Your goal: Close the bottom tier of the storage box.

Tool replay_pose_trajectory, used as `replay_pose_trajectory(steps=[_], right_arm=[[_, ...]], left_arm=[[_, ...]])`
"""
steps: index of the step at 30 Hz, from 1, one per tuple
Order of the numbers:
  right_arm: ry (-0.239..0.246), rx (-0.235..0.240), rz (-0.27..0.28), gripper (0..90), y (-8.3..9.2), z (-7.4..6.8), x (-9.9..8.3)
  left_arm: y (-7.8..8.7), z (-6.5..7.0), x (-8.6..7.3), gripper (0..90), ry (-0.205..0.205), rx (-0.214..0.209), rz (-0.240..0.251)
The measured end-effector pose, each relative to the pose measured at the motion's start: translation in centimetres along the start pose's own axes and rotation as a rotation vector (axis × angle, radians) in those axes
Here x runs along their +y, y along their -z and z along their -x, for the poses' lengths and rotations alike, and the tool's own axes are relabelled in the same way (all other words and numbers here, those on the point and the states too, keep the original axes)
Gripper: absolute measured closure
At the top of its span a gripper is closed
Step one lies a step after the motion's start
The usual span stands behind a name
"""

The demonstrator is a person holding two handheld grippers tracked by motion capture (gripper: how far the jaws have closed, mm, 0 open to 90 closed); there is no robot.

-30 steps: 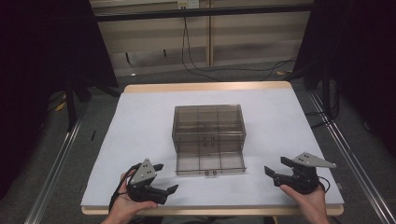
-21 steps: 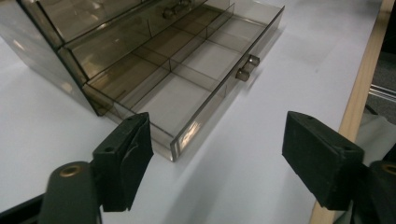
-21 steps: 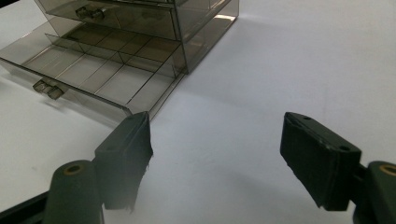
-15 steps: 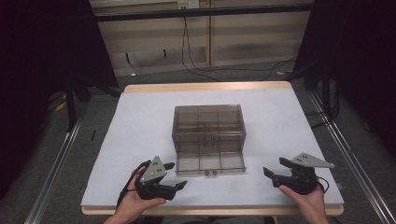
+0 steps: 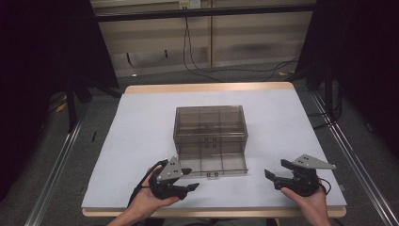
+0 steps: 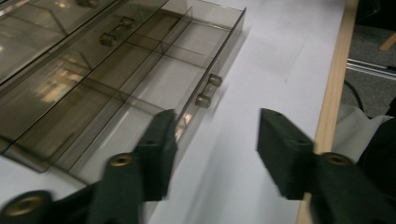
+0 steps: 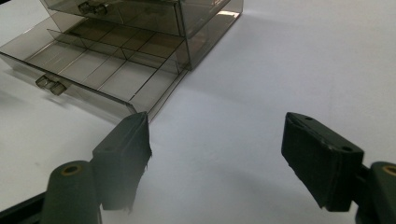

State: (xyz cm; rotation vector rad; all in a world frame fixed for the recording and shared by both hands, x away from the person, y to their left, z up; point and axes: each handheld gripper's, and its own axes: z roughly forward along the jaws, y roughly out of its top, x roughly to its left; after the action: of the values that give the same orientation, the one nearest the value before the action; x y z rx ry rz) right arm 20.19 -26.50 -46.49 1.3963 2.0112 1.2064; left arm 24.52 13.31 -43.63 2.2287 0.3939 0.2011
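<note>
In the high view the left gripper (image 5: 184, 181) had shifted rightward toward the pulled-out bottom drawer (image 5: 214, 167) of the smoky translucent plastic drawer box (image 5: 210, 129) at the middle of the white table (image 5: 141, 122), while the right gripper (image 5: 275, 175) had kept its place near the front edge. In the left gripper view the matte black jaws had just been closing yet stood apart with nothing between them, beside the drawer's small knobbed handle (image 6: 208, 90). In the right gripper view the blocky jaws stood wide apart, empty, over bare white tabletop just beside the drawer's corner.
</note>
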Motion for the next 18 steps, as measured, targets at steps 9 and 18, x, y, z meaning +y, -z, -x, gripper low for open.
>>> replay_pose_trajectory(steps=[9,18], right_arm=[[0.006,0.006,-0.008,23.6,-0.1,-0.1,0.0],[0.005,0.01,-0.011,23.4,-0.1,0.0,0.0]], left_arm=[[-1.4,-0.1,1.3,62.3,-0.021,-0.047,-0.019],[-2.9,-0.4,2.2,67.0,-0.043,-0.083,-0.034]])
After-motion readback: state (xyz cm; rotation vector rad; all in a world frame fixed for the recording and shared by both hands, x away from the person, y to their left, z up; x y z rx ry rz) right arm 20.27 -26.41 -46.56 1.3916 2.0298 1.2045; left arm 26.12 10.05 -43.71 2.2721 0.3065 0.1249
